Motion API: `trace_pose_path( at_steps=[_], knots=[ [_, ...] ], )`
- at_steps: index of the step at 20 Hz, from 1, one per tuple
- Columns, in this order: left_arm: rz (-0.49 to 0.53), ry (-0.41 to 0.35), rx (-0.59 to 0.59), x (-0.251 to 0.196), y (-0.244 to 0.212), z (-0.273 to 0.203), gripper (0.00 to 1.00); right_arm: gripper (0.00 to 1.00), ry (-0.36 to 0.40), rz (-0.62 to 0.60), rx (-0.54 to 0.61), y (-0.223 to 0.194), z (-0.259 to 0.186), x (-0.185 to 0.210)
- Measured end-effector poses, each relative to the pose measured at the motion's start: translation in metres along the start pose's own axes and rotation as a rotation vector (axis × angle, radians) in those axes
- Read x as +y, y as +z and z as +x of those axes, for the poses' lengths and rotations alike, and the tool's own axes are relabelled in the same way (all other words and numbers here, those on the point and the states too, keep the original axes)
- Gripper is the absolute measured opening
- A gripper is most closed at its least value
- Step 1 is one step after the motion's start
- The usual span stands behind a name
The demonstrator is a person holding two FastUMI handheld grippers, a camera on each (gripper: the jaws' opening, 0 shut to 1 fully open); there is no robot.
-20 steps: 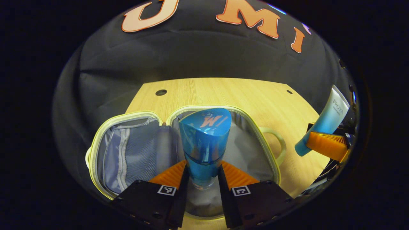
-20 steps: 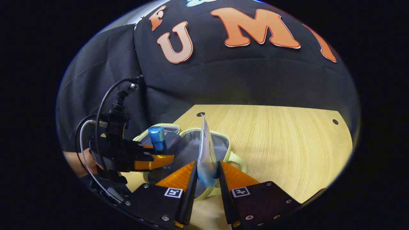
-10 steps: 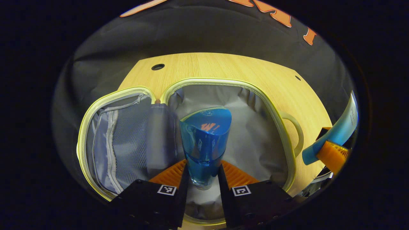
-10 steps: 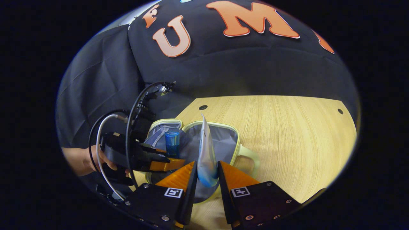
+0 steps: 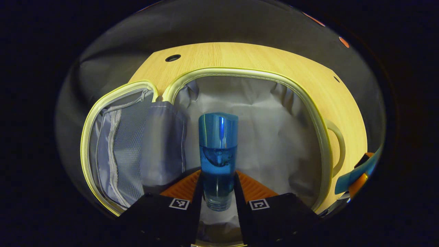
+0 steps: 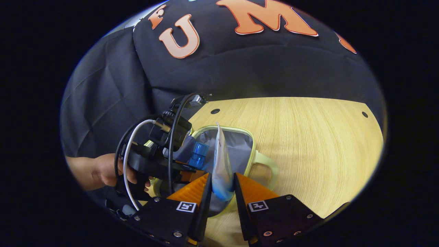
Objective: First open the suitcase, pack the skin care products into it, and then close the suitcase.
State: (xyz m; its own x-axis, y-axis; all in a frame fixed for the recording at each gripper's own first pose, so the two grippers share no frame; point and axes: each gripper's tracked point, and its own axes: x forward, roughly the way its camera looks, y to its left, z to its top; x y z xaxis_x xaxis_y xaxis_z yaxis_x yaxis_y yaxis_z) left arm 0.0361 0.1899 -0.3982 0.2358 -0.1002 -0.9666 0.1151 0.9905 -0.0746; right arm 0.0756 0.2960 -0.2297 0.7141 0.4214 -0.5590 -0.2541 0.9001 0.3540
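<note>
The small grey fabric suitcase with pale yellow-green piping point(image 5: 319, 113) lies open flat on the light wooden table point(image 5: 240, 55). Its mesh-pocketed lid point(image 5: 120, 144) lies beside the main compartment, on the side away from the pale loop handle point(image 5: 337, 144).

The left gripper point(image 5: 217, 187) pinches the translucent blue bottle with the glossy blue cap point(image 5: 218, 151) near its base, both fingers pressed against it. The bottle is over the grey lining of the main compartment; contact with the lining cannot be determined.

The right gripper point(image 6: 221, 187) pinches the white-to-blue squeeze tube point(image 6: 220, 161) at its blue end. The tube stands upright above the suitcase rim near the handle. In the right gripper view, a hand point(image 6: 103, 169) holds the left gripper over the suitcase.
</note>
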Motion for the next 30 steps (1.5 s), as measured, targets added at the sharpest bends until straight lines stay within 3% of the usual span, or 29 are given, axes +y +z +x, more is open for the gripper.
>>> trace_pose_path(
  at_steps=[8, 14, 16, 23, 30],
  knots=[
    [-0.025, -0.030, -0.089, 0.005, 0.006, -0.029, 0.48, 0.41, 0.004, 0.013, 0.056, -0.015, 0.009, 0.000],
    [-0.045, -0.075, -0.232, 0.026, 0.015, -0.084, 0.72, 0.41, 0.023, 0.024, 0.127, -0.031, 0.032, 0.019],
    [-0.070, -0.054, -0.274, 0.048, 0.016, -0.100, 0.82, 0.41, 0.017, 0.031, 0.161, -0.038, 0.043, 0.024],
    [-0.220, 0.053, -0.344, 0.151, -0.016, -0.140, 0.83, 0.41, -0.067, 0.129, 0.251, -0.040, 0.077, 0.014],
    [-0.371, 0.143, -0.383, 0.234, -0.039, -0.146, 0.86, 0.36, -0.114, 0.196, 0.215, -0.022, 0.083, 0.003]
  ],
)
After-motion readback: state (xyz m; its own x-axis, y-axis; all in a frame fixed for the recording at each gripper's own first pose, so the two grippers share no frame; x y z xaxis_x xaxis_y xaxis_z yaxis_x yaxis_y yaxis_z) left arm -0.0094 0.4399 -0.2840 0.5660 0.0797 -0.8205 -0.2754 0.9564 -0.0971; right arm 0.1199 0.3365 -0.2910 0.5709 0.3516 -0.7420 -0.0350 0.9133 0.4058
